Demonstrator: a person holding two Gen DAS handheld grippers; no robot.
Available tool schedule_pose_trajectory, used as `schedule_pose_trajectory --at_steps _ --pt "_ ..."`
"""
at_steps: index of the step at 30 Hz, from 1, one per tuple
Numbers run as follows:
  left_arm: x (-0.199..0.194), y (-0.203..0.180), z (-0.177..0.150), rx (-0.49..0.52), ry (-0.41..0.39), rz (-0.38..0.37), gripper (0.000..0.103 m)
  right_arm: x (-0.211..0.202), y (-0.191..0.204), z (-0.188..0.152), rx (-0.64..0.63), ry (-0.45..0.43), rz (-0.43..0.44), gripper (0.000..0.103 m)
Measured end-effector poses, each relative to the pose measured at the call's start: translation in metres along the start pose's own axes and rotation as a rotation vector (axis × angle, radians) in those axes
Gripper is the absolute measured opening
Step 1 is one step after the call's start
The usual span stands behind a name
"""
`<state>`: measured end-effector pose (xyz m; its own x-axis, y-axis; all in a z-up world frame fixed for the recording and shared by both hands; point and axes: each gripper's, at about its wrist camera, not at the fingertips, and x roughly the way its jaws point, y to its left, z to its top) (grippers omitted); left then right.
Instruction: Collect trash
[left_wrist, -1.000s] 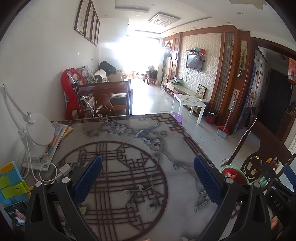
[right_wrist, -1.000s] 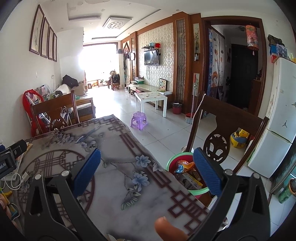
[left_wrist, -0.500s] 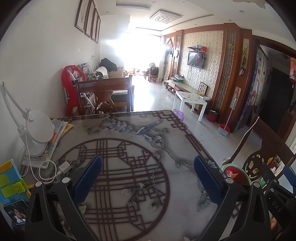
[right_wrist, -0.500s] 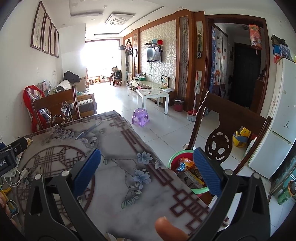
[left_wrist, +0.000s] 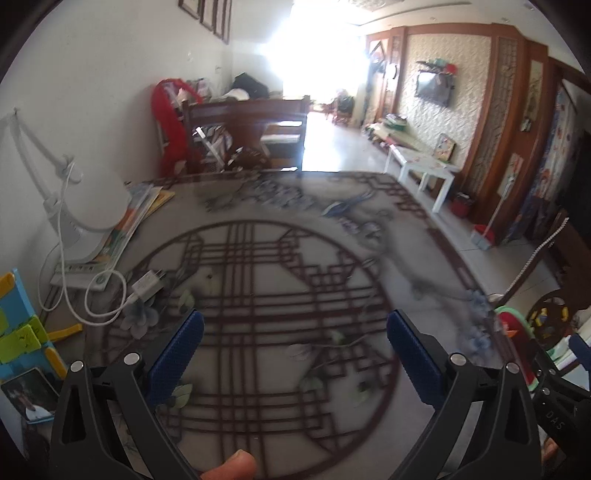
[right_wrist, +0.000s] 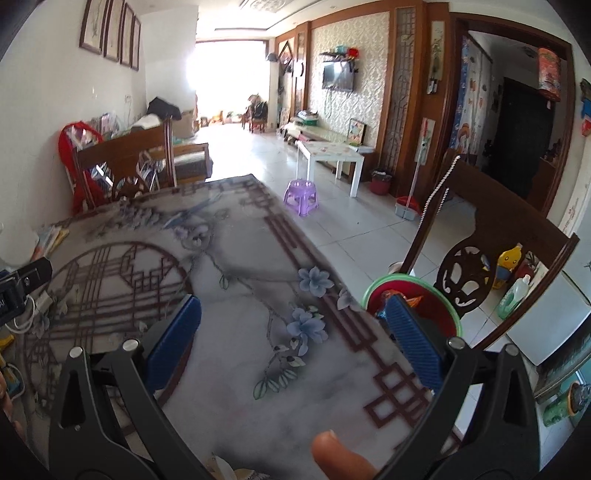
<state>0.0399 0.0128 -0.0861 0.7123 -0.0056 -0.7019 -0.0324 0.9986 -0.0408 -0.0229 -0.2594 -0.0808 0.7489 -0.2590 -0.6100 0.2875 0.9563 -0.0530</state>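
A green-rimmed bin (right_wrist: 406, 277) with a red inside holds colourful wrappers and stands on the floor by the table's right edge. My right gripper (right_wrist: 293, 341) is open and empty above the patterned table top (right_wrist: 240, 376), and its right pad overlaps the bin. My left gripper (left_wrist: 295, 356) is also open and empty over the round lattice pattern of the table (left_wrist: 258, 258). In the left wrist view the bin (left_wrist: 511, 311) shows at the far right. A pale crumpled scrap (right_wrist: 221, 469) peeks in at the bottom edge of the right wrist view.
A white desk lamp (left_wrist: 92, 206), stacked books (left_wrist: 125, 229), a white charger with cable (left_wrist: 146, 286) and colourful toys (left_wrist: 18, 332) crowd the table's left side. A carved wooden chair (right_wrist: 480, 258) stands right of the bin, another chair (left_wrist: 255, 136) at the far end. A fingertip (right_wrist: 340, 458) shows below.
Both views have tipped down towards the table, and the left one is blurred by motion. The bin now sits behind the right gripper's right pad. Both grippers stay open.
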Motion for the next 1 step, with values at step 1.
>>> schedule_pose_trajectory --at_steps 1 --pt "0.0136 0.0118 -0.0066 -0.013 0.023 0.031 0.095 0.0179 0.0077 -0.0068 -0.039 0.037 0.017 0.098"
